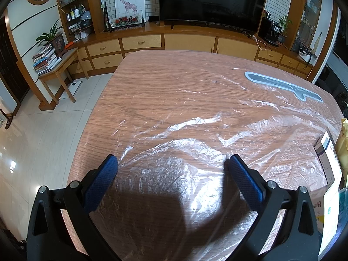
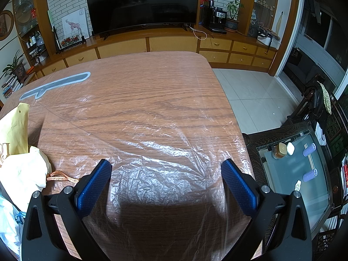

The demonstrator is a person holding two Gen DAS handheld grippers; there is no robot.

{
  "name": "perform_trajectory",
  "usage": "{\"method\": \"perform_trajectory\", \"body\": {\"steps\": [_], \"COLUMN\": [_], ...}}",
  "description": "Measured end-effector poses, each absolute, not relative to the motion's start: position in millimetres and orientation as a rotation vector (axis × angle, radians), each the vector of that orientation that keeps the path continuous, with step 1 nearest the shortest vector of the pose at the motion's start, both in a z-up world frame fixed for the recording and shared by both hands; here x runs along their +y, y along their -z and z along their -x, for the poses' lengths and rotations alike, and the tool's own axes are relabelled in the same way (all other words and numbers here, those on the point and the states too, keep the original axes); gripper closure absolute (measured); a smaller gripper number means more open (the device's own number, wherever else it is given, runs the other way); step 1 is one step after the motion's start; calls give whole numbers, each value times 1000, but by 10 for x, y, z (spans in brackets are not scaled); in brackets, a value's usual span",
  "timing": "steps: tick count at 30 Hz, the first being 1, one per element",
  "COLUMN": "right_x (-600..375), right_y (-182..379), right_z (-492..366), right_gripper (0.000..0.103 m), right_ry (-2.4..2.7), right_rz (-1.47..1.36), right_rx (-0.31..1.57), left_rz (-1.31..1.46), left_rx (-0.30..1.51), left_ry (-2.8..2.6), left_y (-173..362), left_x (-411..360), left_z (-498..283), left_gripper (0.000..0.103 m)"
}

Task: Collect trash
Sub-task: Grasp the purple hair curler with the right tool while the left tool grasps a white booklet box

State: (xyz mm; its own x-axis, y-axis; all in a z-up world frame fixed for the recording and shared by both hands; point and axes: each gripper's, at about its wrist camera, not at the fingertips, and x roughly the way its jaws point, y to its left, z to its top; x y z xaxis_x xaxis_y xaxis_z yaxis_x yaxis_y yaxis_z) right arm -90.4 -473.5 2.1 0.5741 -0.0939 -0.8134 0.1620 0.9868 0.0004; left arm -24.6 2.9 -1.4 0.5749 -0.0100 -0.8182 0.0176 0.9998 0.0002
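We hold both claws, left [image 1: 173, 163] and right [image 2: 166, 167], spread empty over the film [image 1: 195, 130] covering the tabletop [image 2: 141, 82], probably ready to gather it from its near edge

Plastic sheet [image 1: 195, 130] spread over table [image 1: 104, 113]; boxes [image 1: 328, 158] at its right edge; TV [image 1: 212, 2] on cabinet [image 1: 141, 42] behind.

You're in a home living rm. Big TV [image 1: 212, 0] on wood cabinets [image 1: 141, 42]; dining table [image 1: 174, 82] just in front.
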Motion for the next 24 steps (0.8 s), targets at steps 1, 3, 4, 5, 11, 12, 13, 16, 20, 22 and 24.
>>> {"method": "perform_trajectory", "body": {"steps": [1, 3, 4, 5, 11, 12, 13, 16, 20, 22, 24], "right_x": [-4735, -4735, -4735, -4735, -4738, -4711, -4647, -4437, -4094, -3949, -3784], "right_y": [-20, -15, -12, -10, -85, -163, -274, -629, -843, -890, -878], "right_z": [904, 900, 897, 895, 970, 971, 1043, 1371, 1799, 1946, 2050], "right_gripper": [4, 4, 4, 4, 4, 4, 4, 4, 4, 4, 4], "right_ry": [150, 150, 150, 151, 166, 170, 184, 186, 126, 96, 63], "right_rz": [-78, -78, -78, -77, -127, -123, -99, -82, -155, -195, -228], "right_rx": [948, 948, 948, 948, 1005, 997, 974, 905, 889, 893, 903], "left_rz": [-8, -7, -6, -6, 16, 23, 20, -11, -46, -67, -93], "left_rx": [958, 958, 958, 958, 998, 978, 946, 854, 798, 794, 806], "left_ry": [16, 13, 12, 10, 42, 70, 102, 213, 406, 488, 563], "left_y": [14, 17, 20, 23, -102, -195, -310, -645, -978, -1048, -1066], "left_x": [29, 29, 35, 38, 23, 8, -12, -106, -257, -326, -451], "left_z": [246, 255, 260, 261, 269, 319, 414, 786, 1358, 1598, 1848], "left_gripper": [1, 1, 1, 1, 2, 2, 2, 1, 1, 1, 1]}}
